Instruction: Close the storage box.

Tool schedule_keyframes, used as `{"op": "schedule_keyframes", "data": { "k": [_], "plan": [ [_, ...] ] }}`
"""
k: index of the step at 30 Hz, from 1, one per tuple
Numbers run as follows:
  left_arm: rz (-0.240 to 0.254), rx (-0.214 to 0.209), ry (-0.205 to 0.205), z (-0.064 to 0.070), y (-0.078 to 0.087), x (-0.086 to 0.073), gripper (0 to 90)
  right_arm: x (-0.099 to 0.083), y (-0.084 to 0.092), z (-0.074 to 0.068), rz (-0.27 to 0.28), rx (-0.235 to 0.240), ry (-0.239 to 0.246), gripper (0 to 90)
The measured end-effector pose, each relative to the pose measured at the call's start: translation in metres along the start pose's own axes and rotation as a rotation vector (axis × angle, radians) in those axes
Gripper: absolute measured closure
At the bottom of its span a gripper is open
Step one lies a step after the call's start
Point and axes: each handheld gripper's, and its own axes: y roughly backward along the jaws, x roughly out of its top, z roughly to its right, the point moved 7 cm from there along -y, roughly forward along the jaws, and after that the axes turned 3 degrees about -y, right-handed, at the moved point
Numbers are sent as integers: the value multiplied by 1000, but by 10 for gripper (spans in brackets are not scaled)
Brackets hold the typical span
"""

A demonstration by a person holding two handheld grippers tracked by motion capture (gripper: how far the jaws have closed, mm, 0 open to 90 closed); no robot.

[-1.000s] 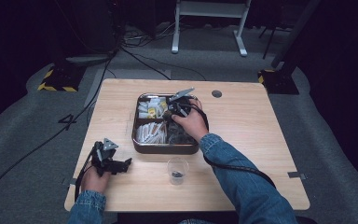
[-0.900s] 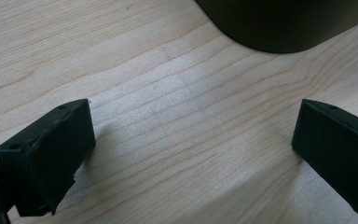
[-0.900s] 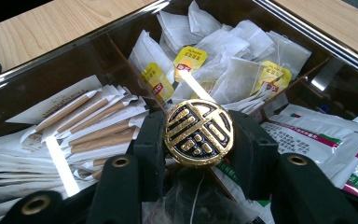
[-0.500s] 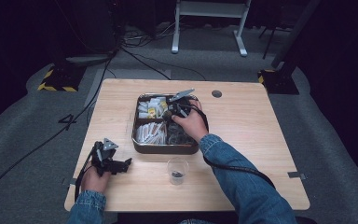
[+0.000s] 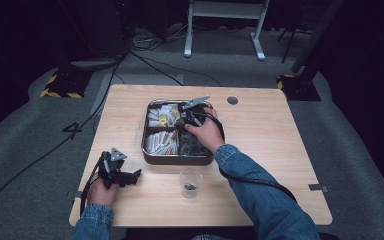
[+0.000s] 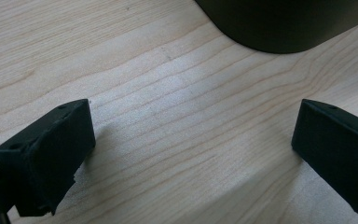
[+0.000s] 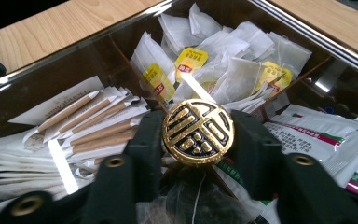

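Gripping gold medallion (image 7: 198, 133) | right claw (image 7: 198, 140) closed on it | over tray (image 7: 74, 51)

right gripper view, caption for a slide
Right gripper holding a round gold embossed disc above a compartmented metal tray of tea bags.

A glossy gold medallion (image 7: 198, 133), seemingly metal, shines above paper sachets (image 7: 242, 70) in a shiny metal tray (image 5: 176, 160) on matt wood table (image 5: 270, 130).
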Motion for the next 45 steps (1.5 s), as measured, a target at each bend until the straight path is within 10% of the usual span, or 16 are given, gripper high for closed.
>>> {"op": "schedule_keyframes", "data": {
  "k": [29, 45],
  "plan": [
    [-1, 2, -4, -1, 0, 0, 0, 9, 94, -6, 157, 20, 31, 428],
    [-1, 1, -4, 0, 0, 0, 0, -25, 152, 6, 170, -11, 32, 420]
  ]
}}
